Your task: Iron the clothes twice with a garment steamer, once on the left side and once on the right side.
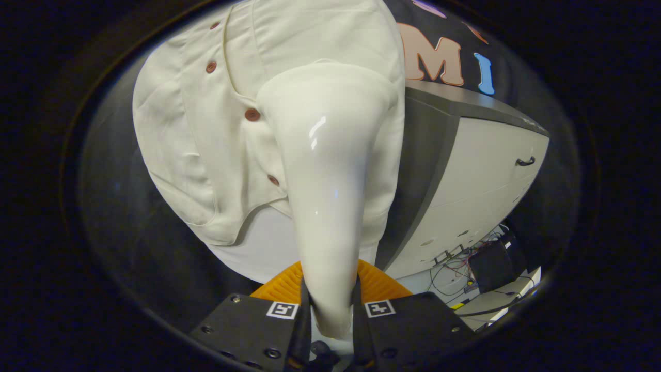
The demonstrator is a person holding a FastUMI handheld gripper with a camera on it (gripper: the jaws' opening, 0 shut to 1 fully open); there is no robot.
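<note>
A glossy white garment steamer [330,170] rises from between my fingers, its handle clamped on both sides by my gripper [330,305], which is shut on it. Its wide head [325,88] rests against a cream shirt [206,134] with brown buttons [252,114] that hangs just ahead. The head sits right of the button line, over the shirt's right half. The lower hem of the shirt [227,232] hangs to the left of the steamer's neck, with a white under-layer [258,248] below it. The contact patch between head and cloth is hidden by the steamer.
A white cabinet [480,186] with a grey side panel [421,170], grey top and a dark handle [525,161] stands right of the shirt. Loose cables and a black box [490,266] lie on the floor at its foot. Black cloth wall lies behind and left.
</note>
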